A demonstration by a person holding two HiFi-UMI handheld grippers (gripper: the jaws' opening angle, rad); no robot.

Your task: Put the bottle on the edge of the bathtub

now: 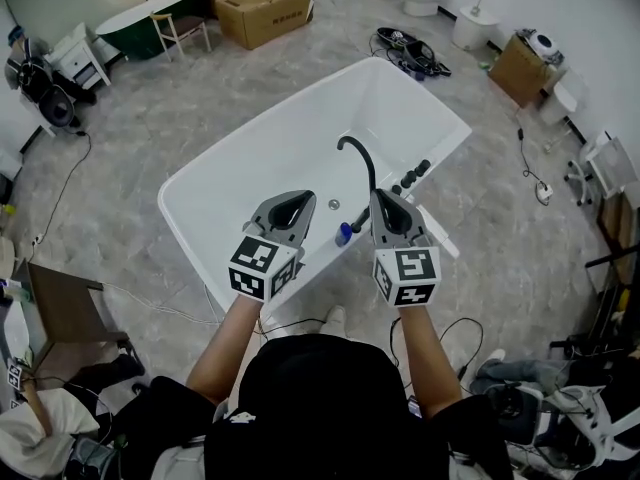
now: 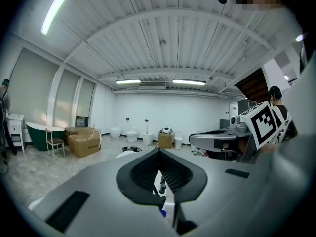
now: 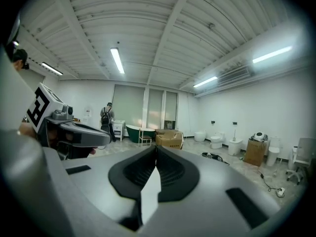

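While the left gripper (image 1: 303, 198) and the right gripper (image 1: 380, 196) hang side by side over the white oval bathtub (image 1: 200, 183), a small blue-capped bottle (image 1: 343, 234) sits on its near rim between them. Left gripper view: jaws together, holding nothing. Right gripper view: jaws likewise together, holding nothing.

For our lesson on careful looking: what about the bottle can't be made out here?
- Head view: bottle too small, just a blue speck; its footing unclear.
- Left gripper view: left claw hides all but a blue sliver.
- Right gripper view: right claw hides it wholly.
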